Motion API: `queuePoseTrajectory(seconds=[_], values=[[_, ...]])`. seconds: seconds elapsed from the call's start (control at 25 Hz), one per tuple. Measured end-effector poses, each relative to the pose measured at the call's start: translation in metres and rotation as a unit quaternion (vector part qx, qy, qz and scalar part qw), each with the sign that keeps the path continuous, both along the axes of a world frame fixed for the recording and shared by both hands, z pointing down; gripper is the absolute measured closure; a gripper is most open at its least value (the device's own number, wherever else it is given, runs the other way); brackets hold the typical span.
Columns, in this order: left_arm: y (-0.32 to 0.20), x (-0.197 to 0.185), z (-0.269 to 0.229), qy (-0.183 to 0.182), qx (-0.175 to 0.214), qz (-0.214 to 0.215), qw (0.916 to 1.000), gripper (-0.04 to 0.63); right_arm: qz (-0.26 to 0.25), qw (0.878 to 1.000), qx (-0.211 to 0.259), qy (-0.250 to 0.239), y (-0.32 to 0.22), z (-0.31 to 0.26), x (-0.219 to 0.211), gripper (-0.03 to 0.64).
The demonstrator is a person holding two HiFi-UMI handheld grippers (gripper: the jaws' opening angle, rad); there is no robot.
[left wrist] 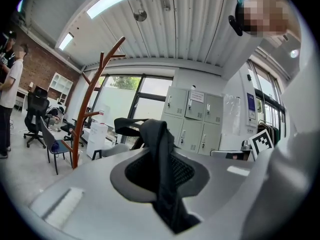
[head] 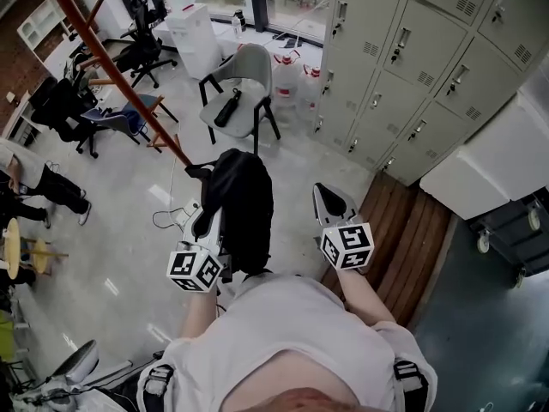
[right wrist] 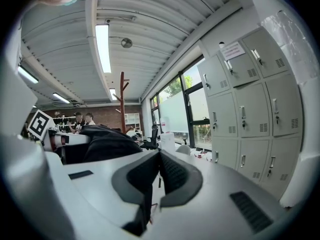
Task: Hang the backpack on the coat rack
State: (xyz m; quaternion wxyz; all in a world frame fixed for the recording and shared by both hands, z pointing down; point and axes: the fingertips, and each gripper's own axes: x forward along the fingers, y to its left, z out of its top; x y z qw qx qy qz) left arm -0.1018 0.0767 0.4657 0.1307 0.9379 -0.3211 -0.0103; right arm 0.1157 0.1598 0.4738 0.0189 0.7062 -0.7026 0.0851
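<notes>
**Head view: backpack held up by its strap, short of the rack**

Head view shows both forearms stretched forward from the white-shirted torso, roughly parallel, each gripper pointing level towards 12 o'clock with its marker cube nearest the body. The left gripper is clamped on a black strap of the black fabric backpack. The bag hangs off the floor just to the gripper's 3 o'clock side, between the two arms.

In the left gripper view, that strap rises out of the slot between the left gripper's jaws and loops over its top, pinched there. The tall reddish-brown wooden coat rack stands at 9 o'clock of the strap, well apart from it.

The right gripper sits at 3 o'clock of the backpack, not touching it. In the right gripper view, the right gripper's jaws are pressed together at the tips with nothing between them. The dark bulk of the backpack lies at 9 o'clock, and the coat rack stands far behind it.

From above, the coat rack slants across the frame at 10 o'clock of the bag, its lower pegs close to the strap. A grey plastic chair stands at 12 o'clock, and grey metal lockers fill the 1 o'clock corner
</notes>
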Motion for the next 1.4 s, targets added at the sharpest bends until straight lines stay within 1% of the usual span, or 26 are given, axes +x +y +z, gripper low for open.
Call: queuePoseTrajectory(seconds=[0.16,0.32,0.6,0.72,0.92,1.2,1.32,1.4], values=[[-0.003,0.006,-0.004,0.005,0.004,-0.016,0.9999,0.529,-0.017,1.0,0.0,-0.007,-0.004,0.003,0.006,0.609],[-0.014,0.009,-0.006,0.004,0.008,-0.021,0.9997,0.529,-0.029,0.999,0.001,-0.017,-0.017,0.005,0.008,0.609],[-0.062,0.025,0.004,0.0,0.002,-0.013,0.9999,0.529,-0.024,0.999,-0.01,-0.024,-0.063,0.02,0.023,0.609],[-0.095,0.034,0.011,-0.002,-0.003,0.002,1.0,0.529,-0.015,0.999,-0.014,-0.025,-0.094,0.025,0.028,0.609],[-0.159,0.055,0.016,0.001,-0.003,0.04,0.9992,0.529,0.01,0.999,-0.021,-0.033,-0.161,0.032,0.039,0.609],[-0.245,0.071,0.015,0.007,0.002,0.112,0.9937,0.529,0.046,0.998,-0.019,-0.037,-0.255,0.028,0.034,0.609],[-0.275,0.075,0.016,0.009,0.002,0.127,0.9918,0.529,0.049,0.998,-0.019,-0.04,-0.289,0.028,0.03,0.609],[-0.292,0.077,0.015,0.005,0.004,0.128,0.9917,0.529,0.043,0.998,-0.022,-0.044,-0.309,0.028,0.027,0.609]])
